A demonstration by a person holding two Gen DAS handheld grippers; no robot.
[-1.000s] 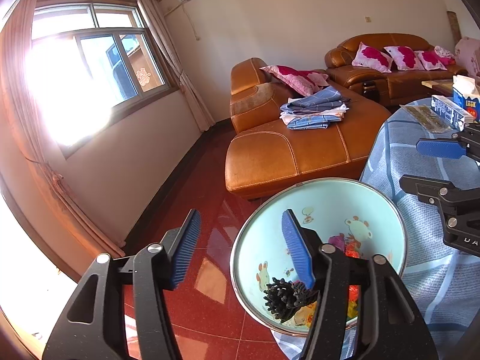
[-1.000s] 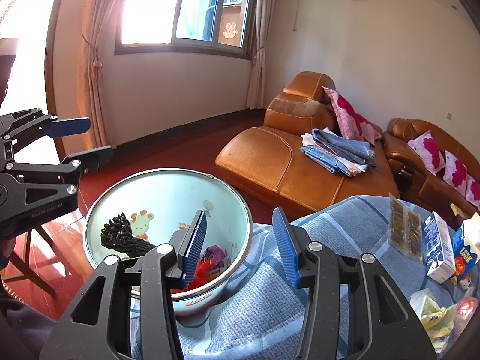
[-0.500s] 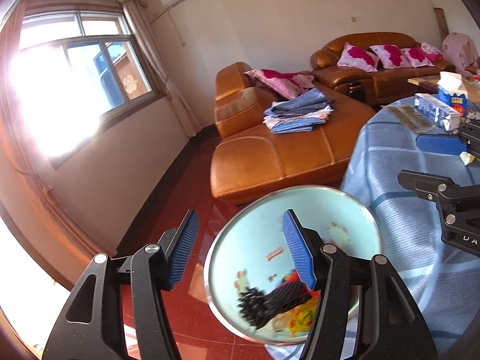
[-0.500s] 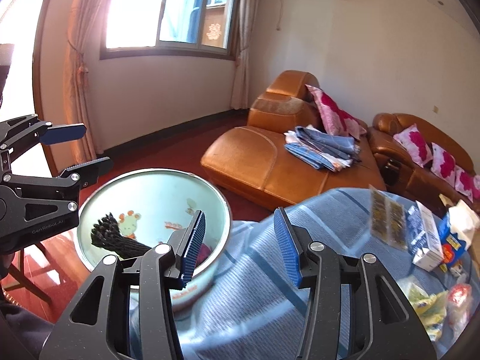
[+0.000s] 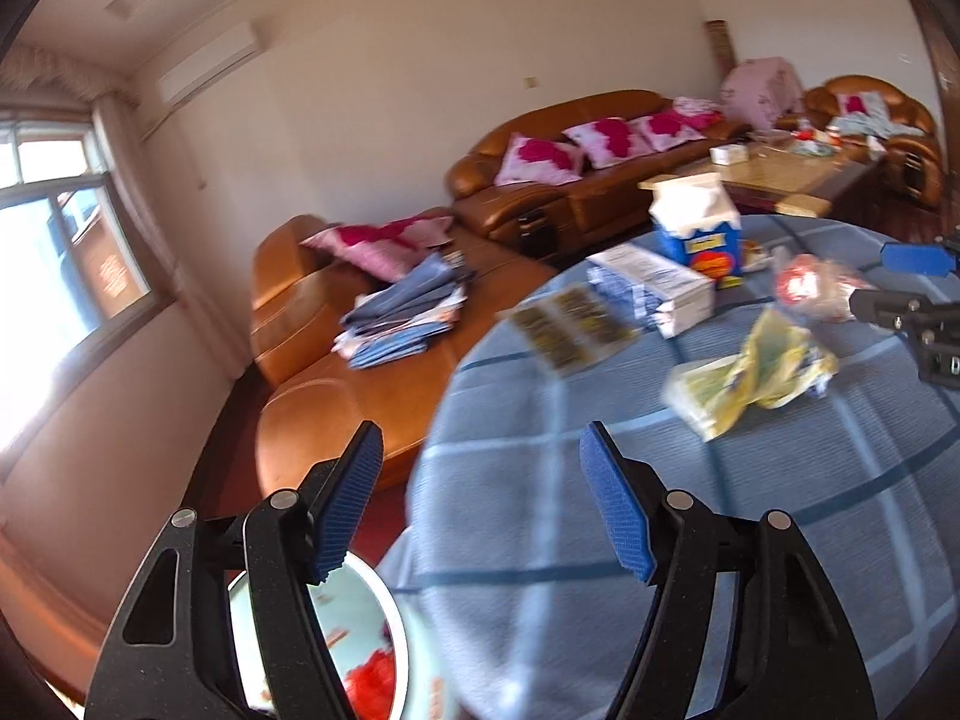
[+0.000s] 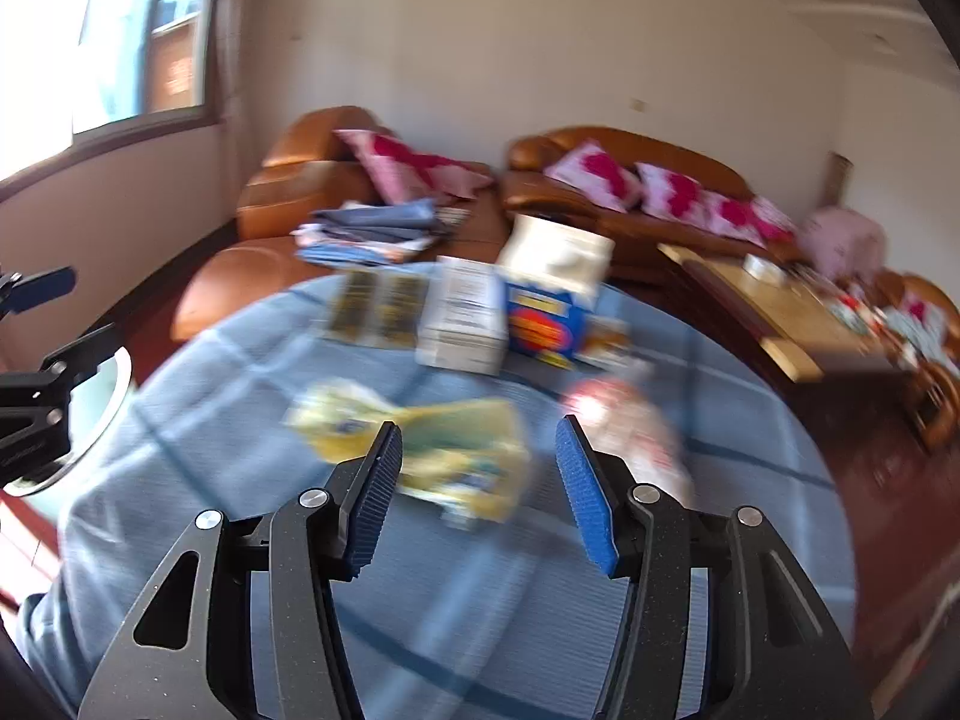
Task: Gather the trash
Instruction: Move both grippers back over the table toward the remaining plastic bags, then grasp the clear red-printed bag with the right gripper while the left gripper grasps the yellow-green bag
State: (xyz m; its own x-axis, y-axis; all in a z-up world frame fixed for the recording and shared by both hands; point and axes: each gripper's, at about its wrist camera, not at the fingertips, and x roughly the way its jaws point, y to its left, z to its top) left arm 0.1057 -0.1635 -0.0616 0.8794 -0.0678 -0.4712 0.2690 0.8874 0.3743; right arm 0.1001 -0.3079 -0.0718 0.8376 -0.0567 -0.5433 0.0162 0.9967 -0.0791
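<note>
Two tongs in view: left tongs [image 5: 480, 498] and right tongs [image 6: 474, 486], both with blades apart, just been opening, nothing between the pads.

On round blue-check desk [image 6: 420, 600]: one crumpled yellow wrapper [image 6: 420, 450], one clear bag with red contents [image 6: 624, 420], one white-blue carton [image 6: 462, 324], one blue tissue box [image 6: 549, 306], one flat sachet strip [image 6: 375, 306].

One basin [image 5: 336, 648] below desk edge, red scraps inside.

Print on boxes too blurred to read.
</note>
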